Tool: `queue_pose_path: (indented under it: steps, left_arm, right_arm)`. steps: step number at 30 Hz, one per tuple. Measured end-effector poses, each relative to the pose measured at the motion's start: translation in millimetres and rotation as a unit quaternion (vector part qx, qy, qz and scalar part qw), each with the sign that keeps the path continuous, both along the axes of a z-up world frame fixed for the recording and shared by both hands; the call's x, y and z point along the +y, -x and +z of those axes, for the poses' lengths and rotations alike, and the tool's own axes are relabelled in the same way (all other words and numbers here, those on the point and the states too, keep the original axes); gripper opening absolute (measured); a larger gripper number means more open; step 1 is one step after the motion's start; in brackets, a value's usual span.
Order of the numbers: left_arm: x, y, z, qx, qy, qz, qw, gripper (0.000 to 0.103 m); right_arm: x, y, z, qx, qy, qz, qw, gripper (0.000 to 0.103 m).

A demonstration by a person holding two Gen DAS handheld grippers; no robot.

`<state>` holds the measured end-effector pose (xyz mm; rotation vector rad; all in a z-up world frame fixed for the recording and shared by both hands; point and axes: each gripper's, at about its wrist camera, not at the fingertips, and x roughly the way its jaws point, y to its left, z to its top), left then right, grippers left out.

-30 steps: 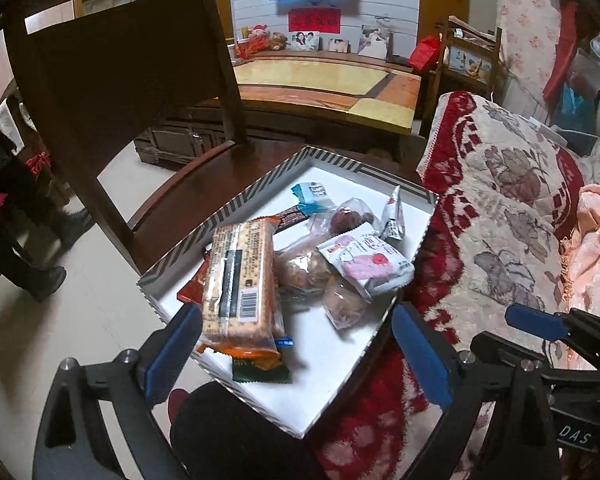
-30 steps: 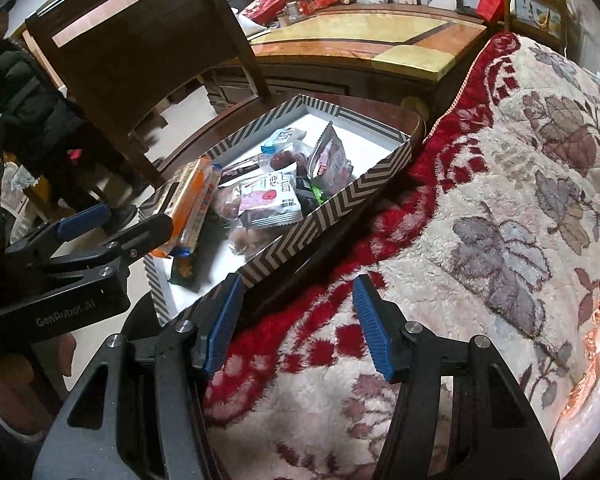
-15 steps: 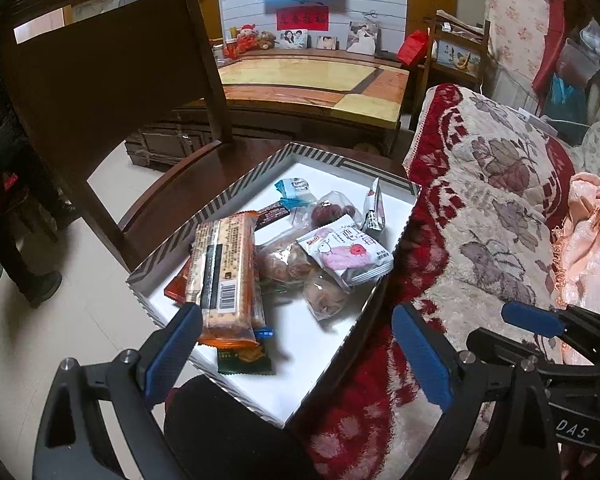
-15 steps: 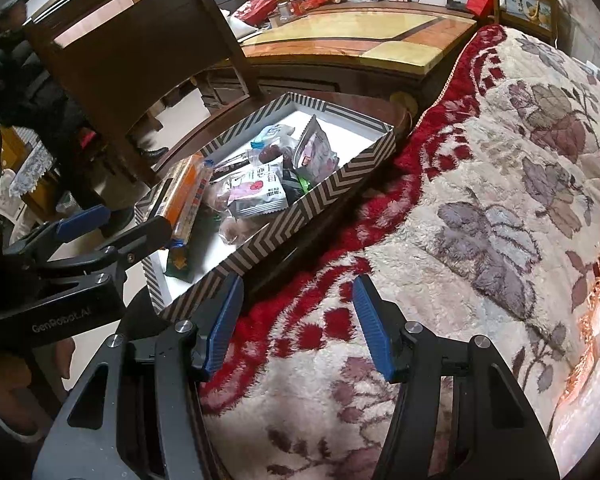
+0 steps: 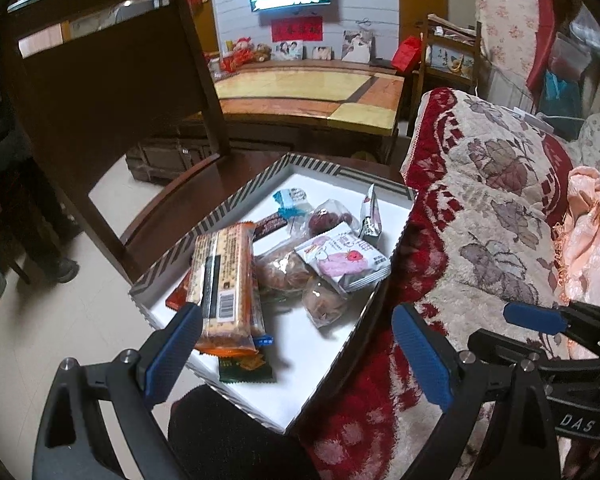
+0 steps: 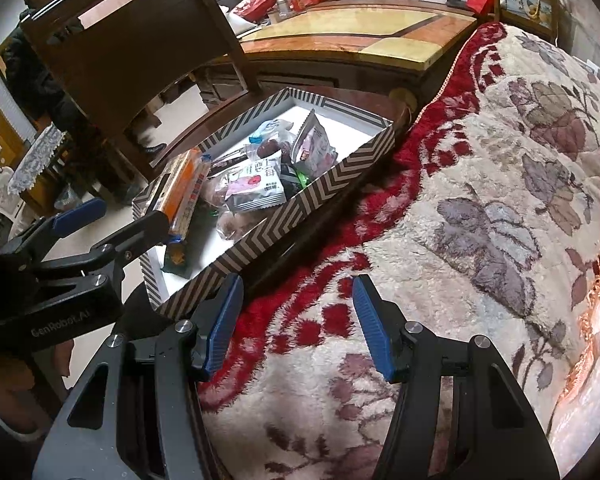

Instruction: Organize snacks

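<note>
- Snacks are sitting piled in the striped box (image 5: pixel 236 200) on the chair seat (image 5: pixel 188 200), pressed against the blanketed sofa (image 5: pixel 500 208)
- Long orange cracker pack (image 5: pixel 224 288) is lying on top at the box's near-left side, likely the first pick
- Left claw (image 5: pixel 296 348) is hanging open over the box's near end, gripping nothing, one pad just beside the cracker pack
- Straddle the pack across its narrow width and close gently, since crackers are probably crushing easily
- Pink strawberry pouch (image 5: pixel 344 256) and clear-wrapped pastries (image 5: pixel 284 268) are overlapping, so lift straight up
- Right claw (image 6: pixel 296 328) is waiting open and empty over the blanket, beside the box
</note>
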<state>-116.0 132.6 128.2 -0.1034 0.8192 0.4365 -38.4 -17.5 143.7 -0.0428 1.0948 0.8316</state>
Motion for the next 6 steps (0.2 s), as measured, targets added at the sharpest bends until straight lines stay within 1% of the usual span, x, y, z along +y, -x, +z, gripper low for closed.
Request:
queue_pose_path:
  steps: [3, 6]
  left_arm:
    - [-6, -3, 0, -0.002, 0.002, -0.012, 0.9999, 0.097]
    - [-18, -12, 3, -0.003, 0.017, -0.032, 0.9993, 0.097]
  right_arm:
    - [-9, -3, 2, -0.002, -0.001, -0.009, 1.000, 0.057]
    - [-27, -7, 4, -0.005, -0.002, -0.027, 1.000, 0.057]
